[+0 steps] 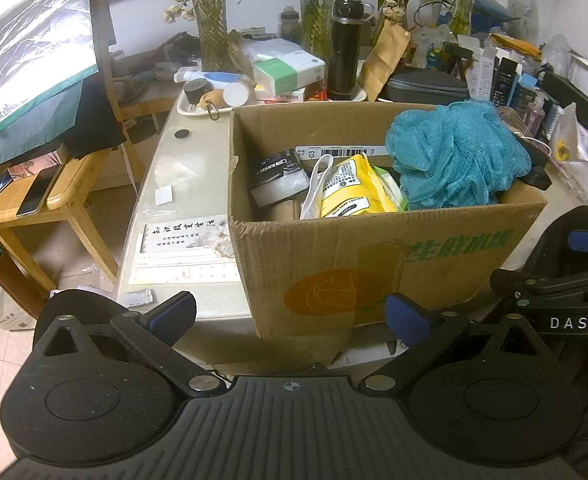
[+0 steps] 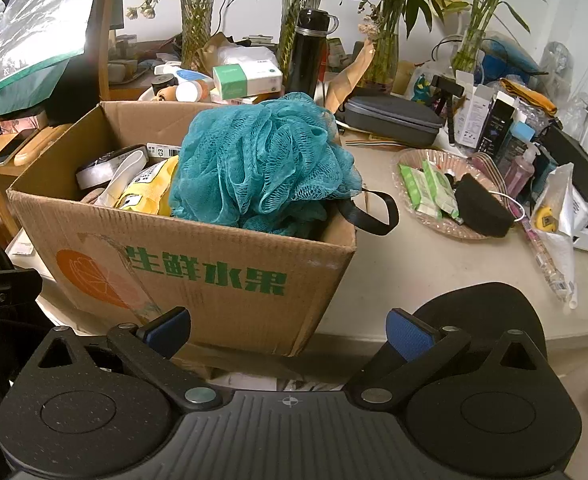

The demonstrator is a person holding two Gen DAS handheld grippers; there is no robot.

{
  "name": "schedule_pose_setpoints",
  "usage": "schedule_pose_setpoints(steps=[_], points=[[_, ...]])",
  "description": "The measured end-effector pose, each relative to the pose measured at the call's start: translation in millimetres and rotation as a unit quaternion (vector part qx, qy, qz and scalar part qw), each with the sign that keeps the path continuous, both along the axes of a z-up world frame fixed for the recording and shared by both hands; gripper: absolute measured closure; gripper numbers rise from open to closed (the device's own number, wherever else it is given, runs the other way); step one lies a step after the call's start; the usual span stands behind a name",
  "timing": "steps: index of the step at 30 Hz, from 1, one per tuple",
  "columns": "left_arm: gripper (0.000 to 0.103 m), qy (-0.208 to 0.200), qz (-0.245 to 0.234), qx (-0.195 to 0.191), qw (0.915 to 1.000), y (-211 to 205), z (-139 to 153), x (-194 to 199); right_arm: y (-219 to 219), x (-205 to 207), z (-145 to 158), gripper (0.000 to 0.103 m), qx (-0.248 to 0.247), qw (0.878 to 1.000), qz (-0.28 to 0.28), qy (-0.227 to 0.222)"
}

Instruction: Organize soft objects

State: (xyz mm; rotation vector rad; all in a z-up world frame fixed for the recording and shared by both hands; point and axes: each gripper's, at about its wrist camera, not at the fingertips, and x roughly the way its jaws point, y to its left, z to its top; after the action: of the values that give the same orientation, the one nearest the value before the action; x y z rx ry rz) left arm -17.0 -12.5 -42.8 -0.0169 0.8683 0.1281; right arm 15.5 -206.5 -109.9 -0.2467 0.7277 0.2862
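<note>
- One cardboard box (image 2: 197, 264), centre frame, on the table (image 2: 434, 272).
- One teal bath pouf (image 2: 265, 164) piled in the box's right end.
- One yellow packet (image 1: 350, 190) beside it.
- Left gripper (image 1: 291, 312) and right gripper (image 2: 289, 326): both spread wide, empty, lower frame.

My table (image 2: 434, 272) is pale and crowded. A cardboard box (image 2: 221, 280) sits at its near edge. To the box's right I see a shallow pink dish (image 2: 410, 160), behind it a grey zip case (image 2: 394, 118). Further back stand a black flask (image 2: 306, 56), a white tray (image 1: 191, 110) and glass vases (image 2: 193, 24).
</note>
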Motion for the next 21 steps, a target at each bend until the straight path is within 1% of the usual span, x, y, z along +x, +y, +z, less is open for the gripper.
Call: schedule_pose_setpoints(steps=[21], points=[[0.000, 0.001, 0.000, 0.001, 1.0000, 0.0, -0.4, -0.1, 0.1, 0.1, -0.9, 0.000, -0.002, 1.000, 0.000, 0.000]])
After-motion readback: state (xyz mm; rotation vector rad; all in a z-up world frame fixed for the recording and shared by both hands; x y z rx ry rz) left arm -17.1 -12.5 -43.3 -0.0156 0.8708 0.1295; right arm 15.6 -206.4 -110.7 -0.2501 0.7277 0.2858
